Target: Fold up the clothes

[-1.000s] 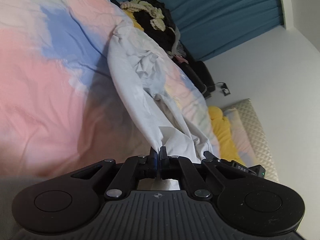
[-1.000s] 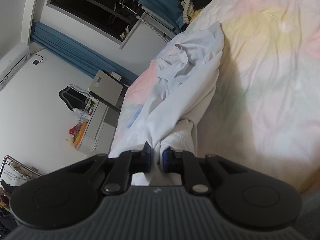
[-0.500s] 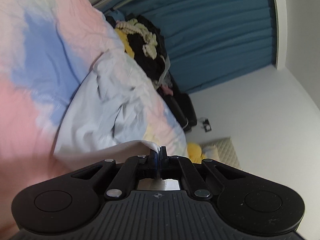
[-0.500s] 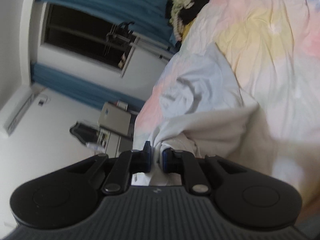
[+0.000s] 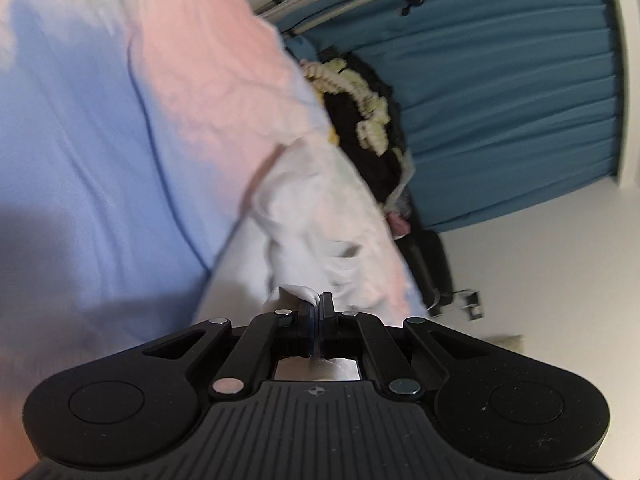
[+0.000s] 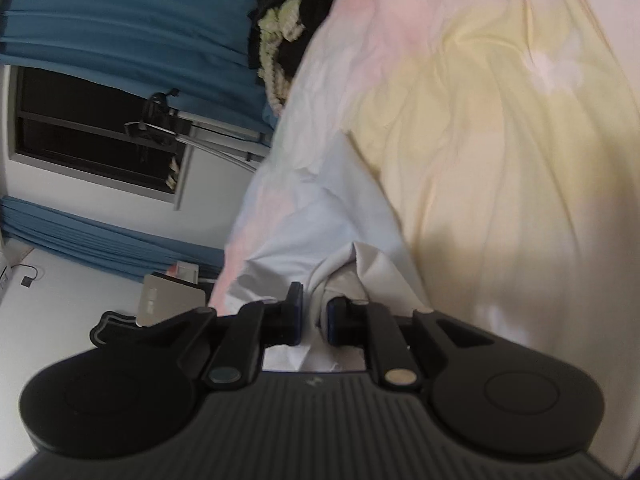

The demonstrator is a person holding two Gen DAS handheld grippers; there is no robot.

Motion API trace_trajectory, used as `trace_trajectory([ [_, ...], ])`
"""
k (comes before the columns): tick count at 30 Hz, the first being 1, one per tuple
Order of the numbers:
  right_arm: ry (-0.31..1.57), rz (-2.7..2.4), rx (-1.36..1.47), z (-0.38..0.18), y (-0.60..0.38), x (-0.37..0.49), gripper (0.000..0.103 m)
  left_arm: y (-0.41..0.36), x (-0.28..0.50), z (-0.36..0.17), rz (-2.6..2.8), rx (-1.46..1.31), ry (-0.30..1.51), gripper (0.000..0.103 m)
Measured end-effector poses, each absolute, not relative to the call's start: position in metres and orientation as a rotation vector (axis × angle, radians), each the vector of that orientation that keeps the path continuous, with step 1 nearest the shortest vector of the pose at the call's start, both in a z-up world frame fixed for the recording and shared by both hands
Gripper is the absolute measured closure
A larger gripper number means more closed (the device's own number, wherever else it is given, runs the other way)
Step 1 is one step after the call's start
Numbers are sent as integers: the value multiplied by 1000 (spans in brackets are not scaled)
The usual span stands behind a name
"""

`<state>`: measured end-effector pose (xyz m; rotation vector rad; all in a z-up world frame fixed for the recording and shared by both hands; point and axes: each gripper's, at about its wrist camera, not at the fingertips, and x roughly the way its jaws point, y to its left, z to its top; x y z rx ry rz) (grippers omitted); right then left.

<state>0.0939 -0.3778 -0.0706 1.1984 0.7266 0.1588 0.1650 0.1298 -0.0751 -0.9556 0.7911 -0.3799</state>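
A: Start closest in. What is the left claw (image 5: 319, 312) doing?

B: Its two fingers are pressed together on a thin edge of the white garment (image 5: 304, 216). A small peak of cloth sticks up just left of the fingertips.

A: And the right claw (image 6: 314, 312)?

B: Its fingers stand a little apart, with a thick bunched fold of the same white garment (image 6: 320, 232) filling the space between them. Cloth touches both pads, so it is clamped on the fold, though less tightly than the left.

A: Where does the garment go from there?

B: From both claws it runs away across the bed. In the left view it lies crumpled on the pastel duvet (image 5: 120, 140), with the blue and pink patches to its left. In the right view it spreads out flatter, with the yellow and pink part of the pastel duvet (image 6: 480, 140) to its right. The frames are blurred, so I cannot make out sleeves or a collar.

A: What lies past it?

B: At the far end of the bed there is a dark heap of clothes (image 5: 360, 120) with a cream knitted piece on top, also seen from the right side as the heap of clothes (image 6: 288, 32).

A: And behind that?

B: Teal curtains (image 5: 500, 100) against a white wall, with metal rods of a rack near their top. The right view shows the curtains (image 6: 120, 8) above and below a dark window (image 6: 92, 132).
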Motion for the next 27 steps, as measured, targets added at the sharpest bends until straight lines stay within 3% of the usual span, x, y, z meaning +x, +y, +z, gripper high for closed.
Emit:
trace_trajectory([
  [8, 791, 129, 1094, -83, -366, 112, 88, 120, 179, -93, -373, -794, 834, 98],
  [10, 785, 134, 1064, -78, -363, 110, 82, 117, 175, -86, -377, -756, 826, 95],
  [12, 768, 158, 1027, -69, -359, 107, 58, 115, 166, -75, -376, -707, 800, 77],
  [15, 727, 179, 901, -48, -351, 94, 47, 111, 145, -50, -376, -604, 713, 54],
  [23, 577, 140, 514, -4, -330, 40, 48, 68, 65, -6, -456, -322, 549, 51],
  [25, 553, 195, 440, 1, -316, 30, 59, 48, 52, -7, -513, -258, 563, 51],
  [27, 566, 280, 384, 1, -296, 28, 78, 27, 45, -14, -564, -205, 603, 54],
])
